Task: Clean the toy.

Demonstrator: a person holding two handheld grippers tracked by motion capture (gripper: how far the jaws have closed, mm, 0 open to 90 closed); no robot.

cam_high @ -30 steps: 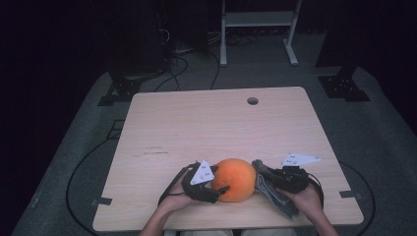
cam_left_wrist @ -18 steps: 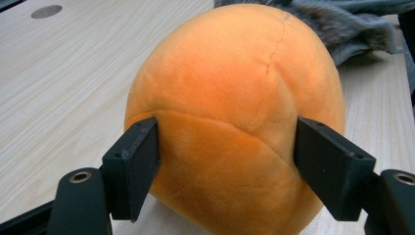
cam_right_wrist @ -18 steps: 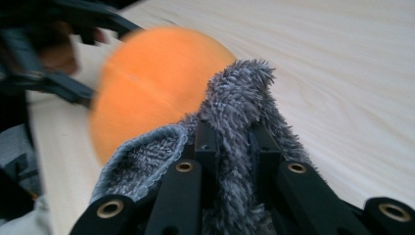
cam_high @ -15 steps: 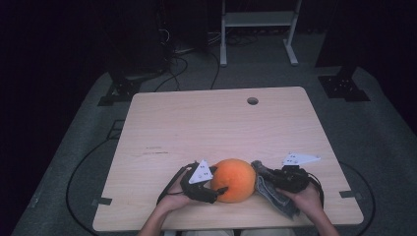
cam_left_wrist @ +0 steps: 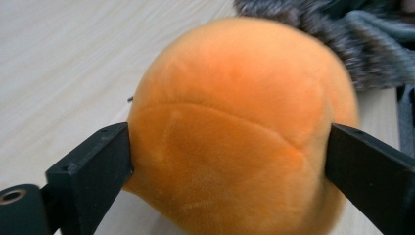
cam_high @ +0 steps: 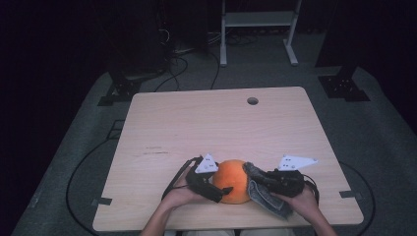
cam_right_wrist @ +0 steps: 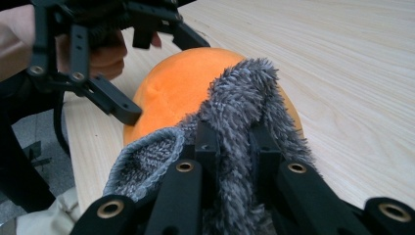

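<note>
Near the front edge of the worktop [cam_high: 216, 123], about midway across, sits a round orange plush ball [cam_high: 232, 180]. It rests on the wood between the two tools. The left hand-held gripper [cam_high: 209, 184] has its jaws spread wide around the ball's sides, both pressing into the soft fabric, as the left gripper view shows. The right hand-held gripper [cam_high: 260, 178] is pinching a fold of grey fuzzy cloth [cam_high: 265, 196], its jaws closed close together on the pile, and the cloth's upper end lies against the ball's right side. So the ball lies directly left of the cloth and touching it, with the cloth-bearing tool as near as the one steadying it; any wiping stroke would likely run across the ball's right and top. The ball's underside and far face are hidden, and the cloth's lower end hangs past the worktop's edge, partly covered by the person's right hand [cam_high: 300, 199].
</note>
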